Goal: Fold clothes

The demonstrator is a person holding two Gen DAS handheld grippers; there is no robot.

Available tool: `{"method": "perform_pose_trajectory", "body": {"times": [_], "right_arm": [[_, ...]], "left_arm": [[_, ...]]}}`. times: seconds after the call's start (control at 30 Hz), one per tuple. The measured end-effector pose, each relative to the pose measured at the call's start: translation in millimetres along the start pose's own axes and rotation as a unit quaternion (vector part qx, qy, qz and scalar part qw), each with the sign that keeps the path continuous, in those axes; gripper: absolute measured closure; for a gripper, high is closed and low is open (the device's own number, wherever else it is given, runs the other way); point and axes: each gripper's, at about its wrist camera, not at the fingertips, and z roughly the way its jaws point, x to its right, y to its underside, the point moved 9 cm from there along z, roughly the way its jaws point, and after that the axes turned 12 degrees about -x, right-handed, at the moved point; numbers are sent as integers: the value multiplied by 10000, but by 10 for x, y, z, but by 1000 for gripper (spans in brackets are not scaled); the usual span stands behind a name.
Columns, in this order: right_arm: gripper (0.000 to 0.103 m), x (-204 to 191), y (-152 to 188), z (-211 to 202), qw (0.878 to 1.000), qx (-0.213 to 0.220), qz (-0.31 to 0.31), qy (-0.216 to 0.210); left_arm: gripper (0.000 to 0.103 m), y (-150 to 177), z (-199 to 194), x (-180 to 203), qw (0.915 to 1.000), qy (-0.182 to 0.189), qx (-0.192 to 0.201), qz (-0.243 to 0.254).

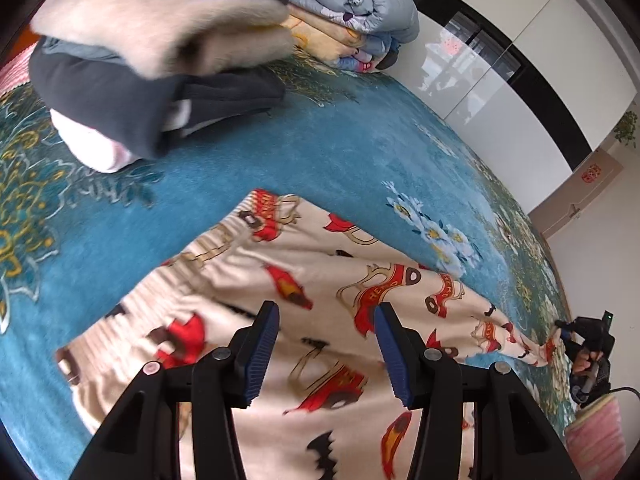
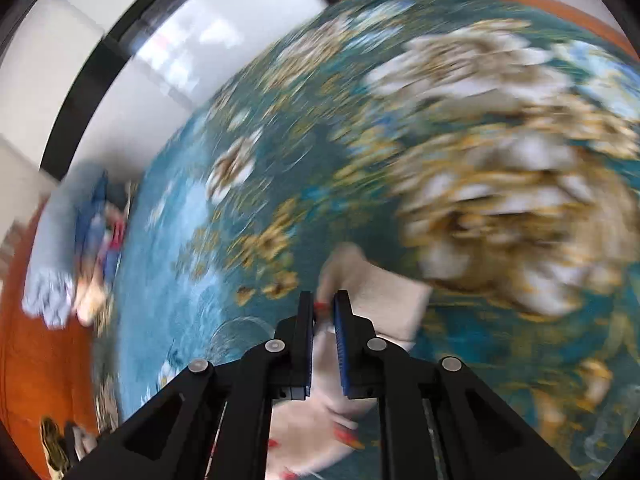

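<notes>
Cream children's trousers (image 1: 304, 292) printed with red cars lie spread on the blue floral carpet (image 1: 328, 152). My left gripper (image 1: 326, 312) is open and empty, hovering just above the cloth near its waistband end. In the right wrist view, which is motion-blurred, my right gripper (image 2: 324, 300) is shut on a fold of the same cream trousers (image 2: 384, 300) and holds it above the carpet (image 2: 280, 184). The right gripper also shows far off in the left wrist view (image 1: 560, 326), at the trouser leg's end.
A pile of folded grey, cream and pink clothes (image 1: 160, 60) sits at the far left. Folded quilts (image 1: 352, 12) are stacked behind it, also in the right wrist view (image 2: 68, 248). A pink object (image 1: 596, 436) stands at the right edge. White cabinets (image 1: 520, 52) line the wall.
</notes>
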Motion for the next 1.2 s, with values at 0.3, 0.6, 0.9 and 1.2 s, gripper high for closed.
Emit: {"method": "perform_pose_trajectory", "body": {"times": [0.3,0.6,0.9,1.2], "right_arm": [[64,199,-19,-287,9969,441,-499,-413],[62,757,58,161,9994,-263,143,-153],[82,388,81,404,9974,-159,-430,558],[103,376,-113,-748,9892,1428,-311,120]], "left_arm": [[49,-295,349,67,9984,-409,-372,84],[49,-549,651,-38,9962,-355,-708,-367],[49,-551,675,-30,9950,-624,-768,-155],[49,-570,679,-63,9950,-528,-828,-172]]}}
